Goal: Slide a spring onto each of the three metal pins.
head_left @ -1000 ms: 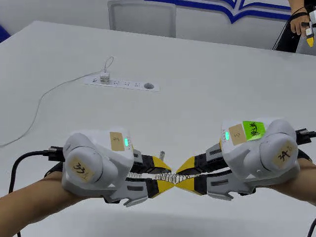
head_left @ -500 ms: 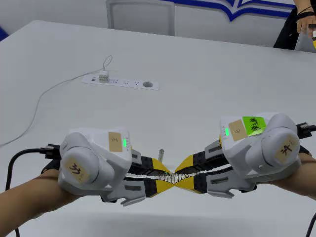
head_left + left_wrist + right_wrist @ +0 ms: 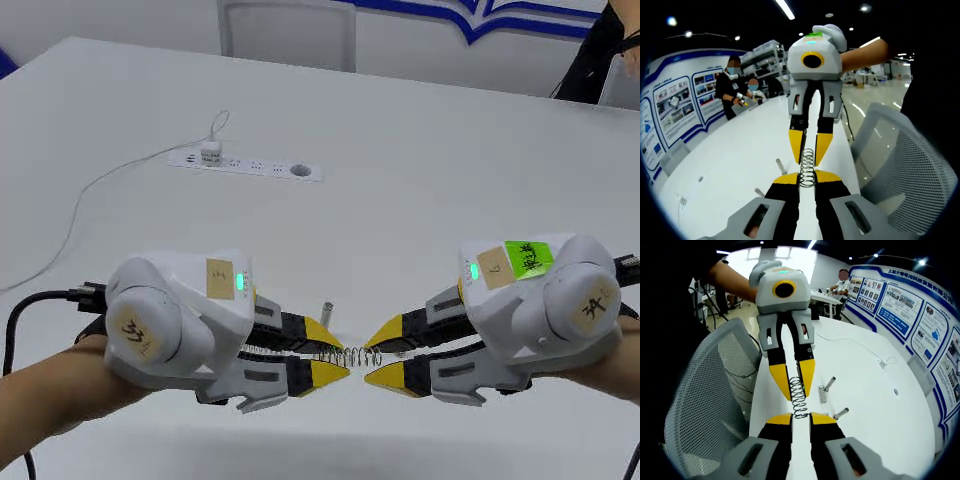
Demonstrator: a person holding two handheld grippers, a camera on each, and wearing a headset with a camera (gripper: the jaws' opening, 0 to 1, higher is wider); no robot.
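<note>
Just above the near part of the white table (image 3: 420, 180), the two grippers face each other tip to tip, with a spring (image 3: 352, 354) stretched level between them. The left gripper (image 3: 343, 357) comes in from the left, and its yellow-tipped jaws are closed on the left end of the spring. The left gripper view shows this end pinched between its own two tips. The right gripper (image 3: 368, 360) comes in from the right. The right end of the spring sits just inside its tips, and the jaws stand slightly apart. I cannot tell whether they actually press on the coils or only frame them. The gripper tips themselves are near each other but not touching.

On the table just beyond the grippers, the right gripper view shows two short metal pins, a left pin (image 3: 830, 384) and a right pin (image 3: 841, 413). A loose spring (image 3: 822, 393) rests on the table just beside the left pin. Neither pin carries a spring.

Farther off, towards the left, a white power strip (image 3: 246, 168) lies on the table with a plug in it and a thin cable trailing away to the left. A chair (image 3: 288, 35) stands at the far edge of the table.
</note>
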